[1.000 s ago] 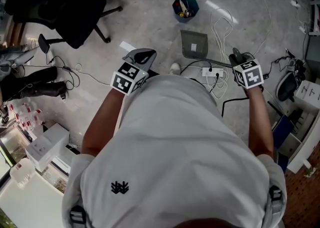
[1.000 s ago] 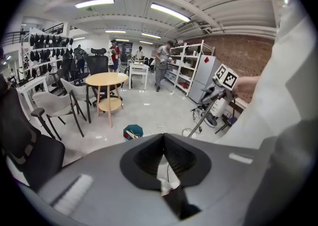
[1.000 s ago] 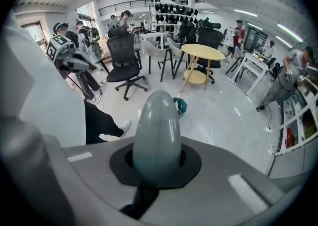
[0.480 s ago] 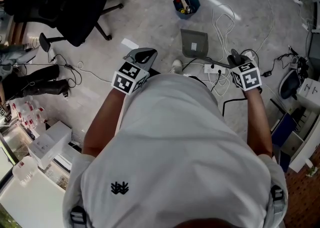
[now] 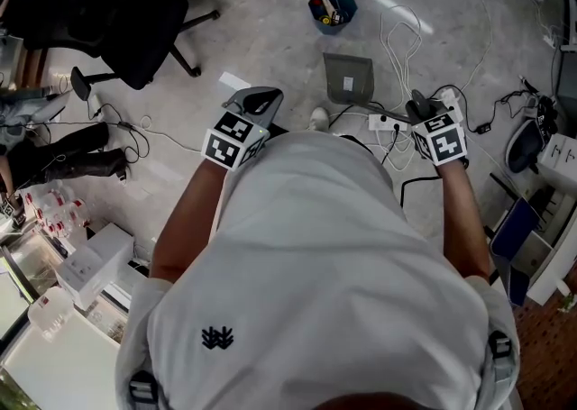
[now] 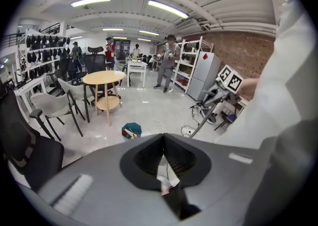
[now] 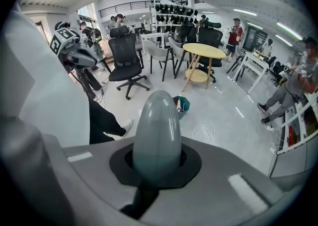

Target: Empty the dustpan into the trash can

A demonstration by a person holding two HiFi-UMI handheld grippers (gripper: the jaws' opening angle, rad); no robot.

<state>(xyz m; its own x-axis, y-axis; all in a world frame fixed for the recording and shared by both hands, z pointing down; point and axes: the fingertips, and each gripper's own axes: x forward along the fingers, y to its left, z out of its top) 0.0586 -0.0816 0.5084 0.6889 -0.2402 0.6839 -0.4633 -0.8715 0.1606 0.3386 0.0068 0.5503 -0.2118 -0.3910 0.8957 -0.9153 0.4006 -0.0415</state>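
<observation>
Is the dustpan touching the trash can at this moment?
Apart. The head view shows it: the dustpan is nearer the person than the teal trash can, and a strip of bare floor is visible between them.

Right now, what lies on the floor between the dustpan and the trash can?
Nothing: in the head view, only bare floor separates the dustpan from the trash can.

The floor (image 5: 270,30) is looked down on steeply from just above the person (image 5: 315,291). From the left gripper (image 5: 255,102) and right gripper (image 5: 422,107) the room is viewed roughly level along the jaws, the dustpan handle (image 7: 156,130) filling the right view's foreground. The teal trash can (image 5: 334,10) is shared by all views, the round table (image 6: 103,77) by both gripper views.
</observation>
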